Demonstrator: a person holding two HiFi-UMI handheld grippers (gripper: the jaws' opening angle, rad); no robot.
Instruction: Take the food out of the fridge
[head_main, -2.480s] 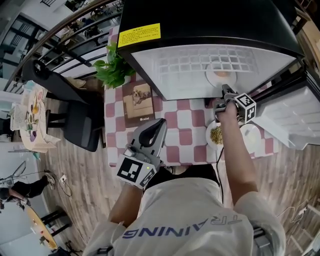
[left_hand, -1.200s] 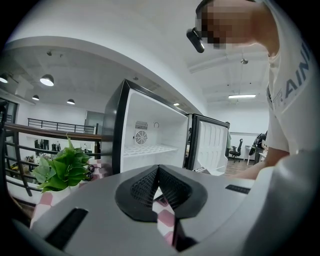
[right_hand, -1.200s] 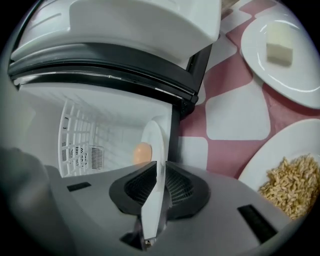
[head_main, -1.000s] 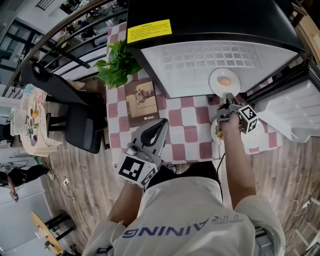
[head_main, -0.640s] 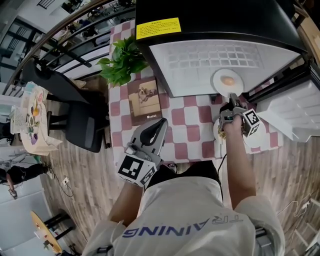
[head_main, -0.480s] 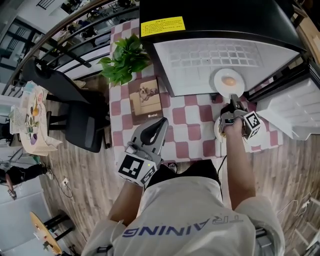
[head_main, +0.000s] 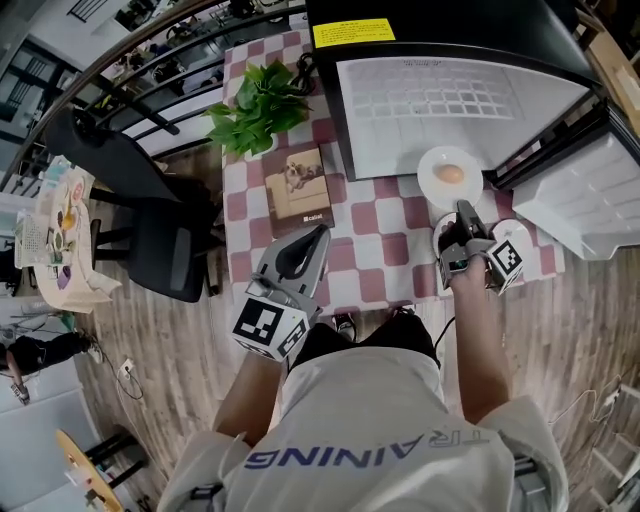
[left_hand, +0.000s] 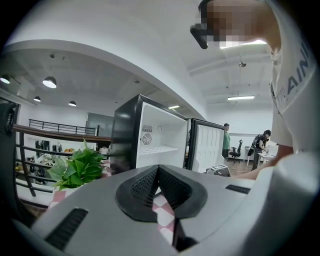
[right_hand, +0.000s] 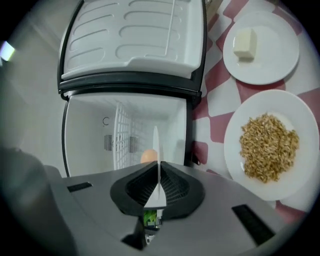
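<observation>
A white plate (head_main: 449, 175) with a round orange-brown food item (head_main: 450, 173) hangs just outside the open fridge (head_main: 450, 95), over the checked table. My right gripper (head_main: 462, 208) is shut on the plate's near rim. In the right gripper view the plate (right_hand: 156, 150) shows edge-on, pinched between the jaws of my right gripper (right_hand: 158, 172), with the food (right_hand: 146, 156) behind it. My left gripper (head_main: 320, 236) hovers over the table's near edge, shut and holding nothing. In its own view the left gripper (left_hand: 158, 170) points toward the fridge (left_hand: 155, 140).
On the red-and-white checked table (head_main: 375, 235) sit a plate of grains (right_hand: 267, 145) and a plate with a pale block (right_hand: 260, 47), both right of the fridge opening. The fridge door (head_main: 580, 200) swings out at right. A potted plant (head_main: 260, 105) and a framed dog picture (head_main: 300, 185) stand at left.
My right gripper closed on the plate's rim and drew it off the fridge shelf, out and toward me. My left gripper drifted slightly.
</observation>
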